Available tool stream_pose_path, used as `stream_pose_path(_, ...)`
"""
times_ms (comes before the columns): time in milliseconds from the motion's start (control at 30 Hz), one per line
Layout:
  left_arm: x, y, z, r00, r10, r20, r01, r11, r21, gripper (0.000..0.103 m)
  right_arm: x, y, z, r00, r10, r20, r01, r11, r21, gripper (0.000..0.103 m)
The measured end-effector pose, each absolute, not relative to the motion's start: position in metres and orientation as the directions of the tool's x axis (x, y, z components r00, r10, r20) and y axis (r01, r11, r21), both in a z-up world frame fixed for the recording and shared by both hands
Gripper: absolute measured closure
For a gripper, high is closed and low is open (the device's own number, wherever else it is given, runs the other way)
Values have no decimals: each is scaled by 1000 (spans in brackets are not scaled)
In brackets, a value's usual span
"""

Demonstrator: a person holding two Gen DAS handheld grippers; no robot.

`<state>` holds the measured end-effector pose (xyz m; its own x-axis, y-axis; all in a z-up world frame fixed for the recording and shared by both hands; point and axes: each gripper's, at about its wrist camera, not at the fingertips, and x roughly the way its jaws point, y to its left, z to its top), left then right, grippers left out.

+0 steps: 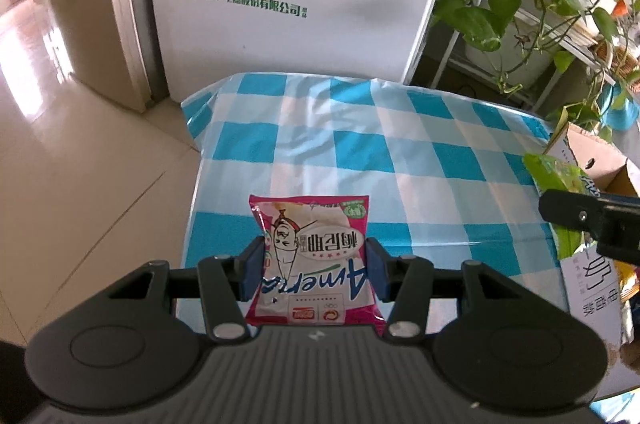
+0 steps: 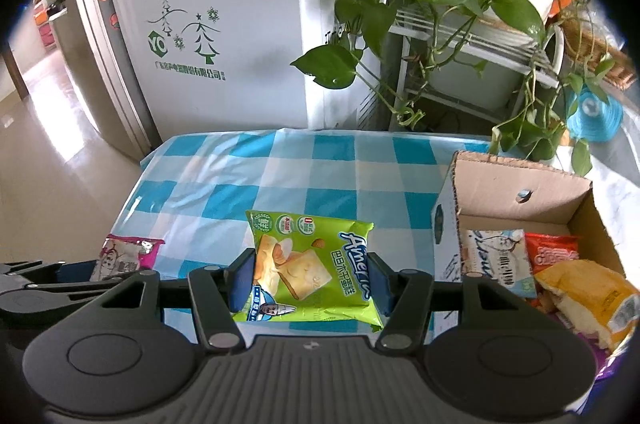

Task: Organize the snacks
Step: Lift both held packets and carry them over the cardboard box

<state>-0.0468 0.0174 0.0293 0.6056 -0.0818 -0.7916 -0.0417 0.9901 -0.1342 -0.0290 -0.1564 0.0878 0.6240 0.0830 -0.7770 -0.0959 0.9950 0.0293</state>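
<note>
Two snack packets in hand, box waiting on the right

We hold the pink packet (image 1: 314, 260) clamped across its middle in our left gripper (image 1: 315, 270), and the green packet (image 2: 310, 270) likewise in our right gripper (image 2: 309, 280), both over the near edge of the checked bench (image 2: 280, 184). They look light, soft and crinkly, likely slippery, so we judge a gentle mid-body pinch best. The cardboard box (image 2: 520, 180), already holding snacks, stands right.
</note>
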Motion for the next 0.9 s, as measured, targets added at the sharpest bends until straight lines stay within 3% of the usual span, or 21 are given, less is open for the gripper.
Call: stream_pose_path(900,-68,-68,72,666,-161,-728,105,987,-122,52,-60,-221,114,694,57,-717,-19,998,61,39)
